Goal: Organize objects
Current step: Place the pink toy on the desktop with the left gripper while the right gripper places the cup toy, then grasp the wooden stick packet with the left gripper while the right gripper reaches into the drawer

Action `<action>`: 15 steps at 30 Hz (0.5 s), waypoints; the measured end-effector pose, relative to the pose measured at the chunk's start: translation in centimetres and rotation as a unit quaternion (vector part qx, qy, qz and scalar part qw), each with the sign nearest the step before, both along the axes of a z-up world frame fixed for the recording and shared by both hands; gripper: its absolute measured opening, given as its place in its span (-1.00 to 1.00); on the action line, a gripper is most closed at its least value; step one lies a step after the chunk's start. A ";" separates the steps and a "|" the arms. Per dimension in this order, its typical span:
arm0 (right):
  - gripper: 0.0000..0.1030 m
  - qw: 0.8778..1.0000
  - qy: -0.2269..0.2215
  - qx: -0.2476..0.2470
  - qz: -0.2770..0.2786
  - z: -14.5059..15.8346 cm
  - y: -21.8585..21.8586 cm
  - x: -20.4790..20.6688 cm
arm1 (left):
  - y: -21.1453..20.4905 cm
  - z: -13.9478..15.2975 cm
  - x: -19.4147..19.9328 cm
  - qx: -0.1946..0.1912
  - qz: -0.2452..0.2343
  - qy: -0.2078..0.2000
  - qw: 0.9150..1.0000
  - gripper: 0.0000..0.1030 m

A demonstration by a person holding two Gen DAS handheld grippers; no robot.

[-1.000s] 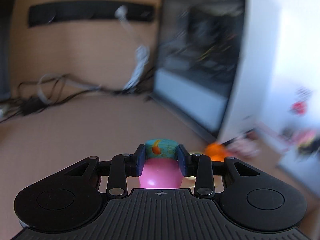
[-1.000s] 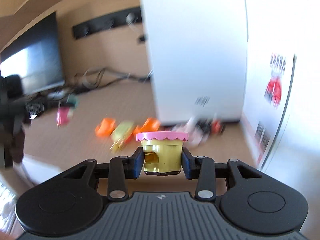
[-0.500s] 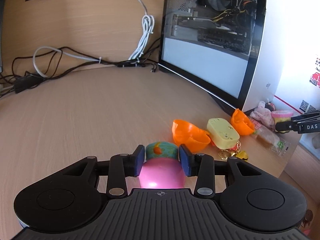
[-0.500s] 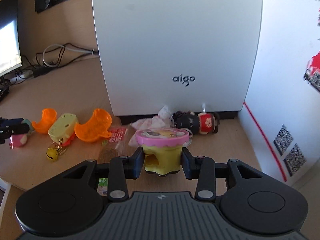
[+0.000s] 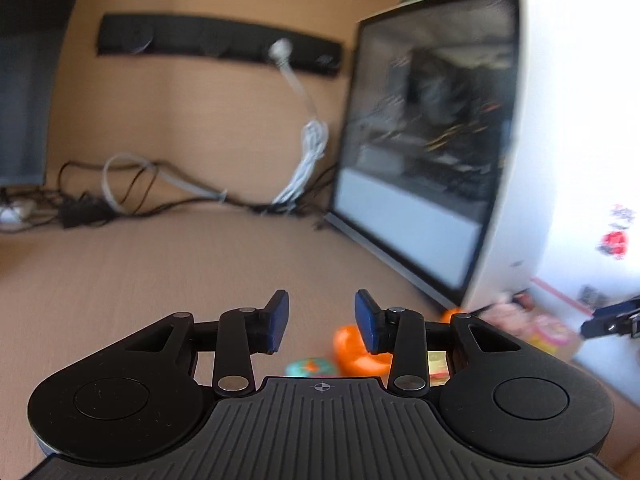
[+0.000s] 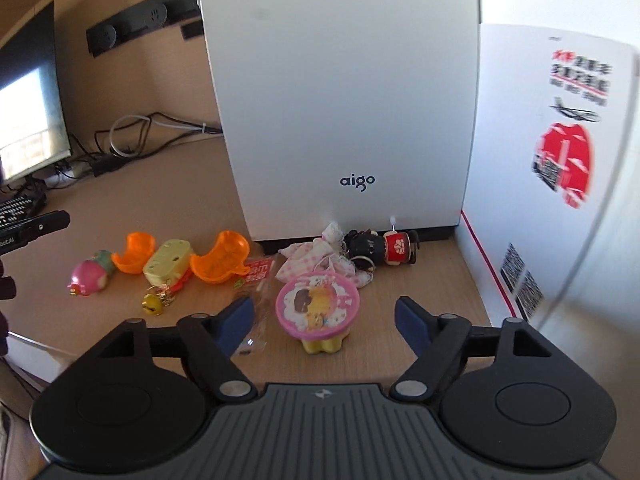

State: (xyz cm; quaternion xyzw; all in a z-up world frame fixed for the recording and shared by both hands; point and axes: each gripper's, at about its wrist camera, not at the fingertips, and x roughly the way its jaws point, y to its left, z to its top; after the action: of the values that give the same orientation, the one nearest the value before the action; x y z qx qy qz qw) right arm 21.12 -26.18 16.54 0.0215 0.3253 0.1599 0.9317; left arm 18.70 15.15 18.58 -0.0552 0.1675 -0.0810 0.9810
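My left gripper (image 5: pixel 321 308) hovers over the wooden desk (image 5: pixel 160 272), its jaws closing with nothing between them. The pink toy with a teal top (image 5: pixel 311 367) lies on the desk just below it, and lies on its side at the left end of the toy row (image 6: pixel 90 276) in the right wrist view. My right gripper (image 6: pixel 324 308) is opening. The yellow pot with a pink picture lid (image 6: pixel 318 314) stands on the desk between its fingers, and neither pad touches it.
Two orange shell halves (image 6: pixel 134 252) (image 6: pixel 220 258), a yellow block toy (image 6: pixel 168 262) with a bell (image 6: pixel 154 304), a packet (image 6: pixel 260 276), cloth and a small doll (image 6: pixel 376 246) lie before the white computer case (image 6: pixel 344 100). A white box (image 6: pixel 560 160) walls the right. Cables (image 5: pixel 132 184) run behind.
Both grippers have let go. The pink toy now lies on the desk at the left of the row, the yellow pot stands on the desk, and the right jaws have spread wide.
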 end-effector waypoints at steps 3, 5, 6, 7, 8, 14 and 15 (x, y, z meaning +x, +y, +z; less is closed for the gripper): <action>0.63 1.000 0.023 0.005 0.004 -0.3 -0.8 -1.7 | -2.8 0.7 -1.7 0.004 -0.078 -0.004 0.997 -0.22; 0.63 0.999 0.050 -0.002 0.007 -1.3 -1.0 -2.6 | -5.7 0.5 -2.0 0.013 -0.181 0.033 0.983 -0.22; 0.63 0.998 0.062 -0.009 0.005 -1.9 -1.0 -3.0 | -7.3 0.0 -1.7 0.011 -0.245 0.076 0.966 -0.22; 0.63 0.997 0.075 -0.017 0.003 -2.5 -1.0 -3.2 | -9.0 -0.9 -1.3 0.002 -0.310 0.132 0.941 -0.22; 0.63 0.996 0.087 -0.024 0.003 -3.1 -0.9 -3.2 | -10.6 -2.1 -1.0 -0.013 -0.361 0.186 0.914 -0.22; 0.63 0.990 0.126 -0.059 0.010 -4.5 -0.8 -4.5 | -19.1 -9.6 -1.0 0.066 -0.446 0.352 0.820 -0.24; 0.63 0.990 0.128 -0.065 0.012 -4.5 -0.8 -4.9 | -19.7 -10.3 -0.8 0.072 -0.449 0.363 0.813 -0.24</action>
State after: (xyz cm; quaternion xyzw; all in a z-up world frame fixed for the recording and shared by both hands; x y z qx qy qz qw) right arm 16.26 -26.96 12.00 -0.0230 0.4519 0.1454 0.8798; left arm 17.92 -4.50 8.31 0.0712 0.5232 -0.4743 0.7045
